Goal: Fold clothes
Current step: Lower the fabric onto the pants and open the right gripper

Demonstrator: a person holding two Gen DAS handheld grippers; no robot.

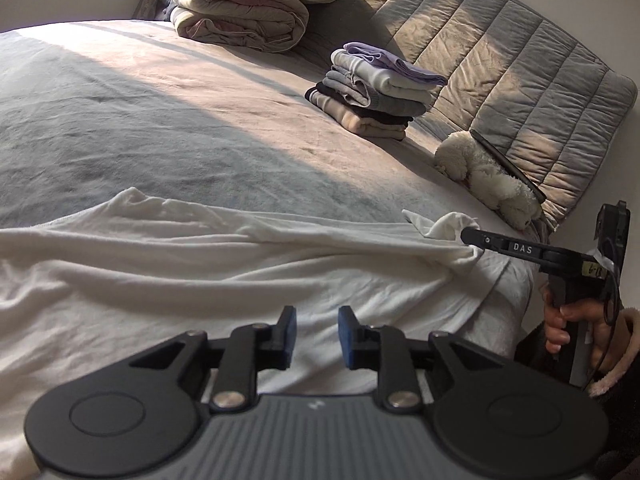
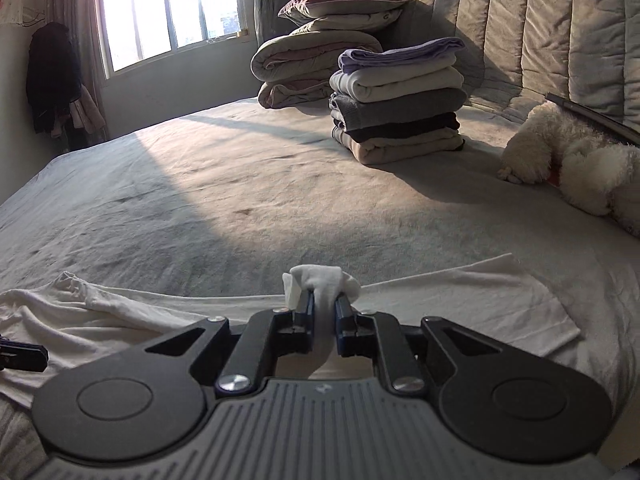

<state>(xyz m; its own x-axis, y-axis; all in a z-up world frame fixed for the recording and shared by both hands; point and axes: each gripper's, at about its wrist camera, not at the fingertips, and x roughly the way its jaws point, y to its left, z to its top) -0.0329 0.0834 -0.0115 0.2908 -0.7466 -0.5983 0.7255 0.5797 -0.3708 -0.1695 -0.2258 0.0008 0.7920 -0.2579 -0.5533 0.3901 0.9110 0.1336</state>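
Two sets of tongs are at work over the bed (image 1: 168,120), with its grey fleecy cover partly sunlit. My left tongs (image 1: 316,334) stand released, blue pads apart with nothing between them, hovering just above the white, soft cotton garment (image 1: 224,280) that lies rumpled across the near edge of the bed. My right tongs (image 2: 323,304) are clenched on a bunched fold of that same white garment (image 2: 460,300), a tuft of cloth poking out past the pads; from the left wrist view the right tongs (image 1: 470,237) pinch the garment's far right corner, and my hand (image 1: 576,328) in a fluffy sleeve grips the handle. Well apart, toward the quilted grey headboard (image 1: 520,80), stands a neat stack of folded clothes (image 2: 396,104) in lilac, cream, grey, black and beige. Beside it lies a white fluffy plush toy (image 2: 576,168) with a dark flat object leaning over it. Behind the stack sit rolled duvets and pillows (image 2: 316,52), below a bright window (image 2: 172,8).
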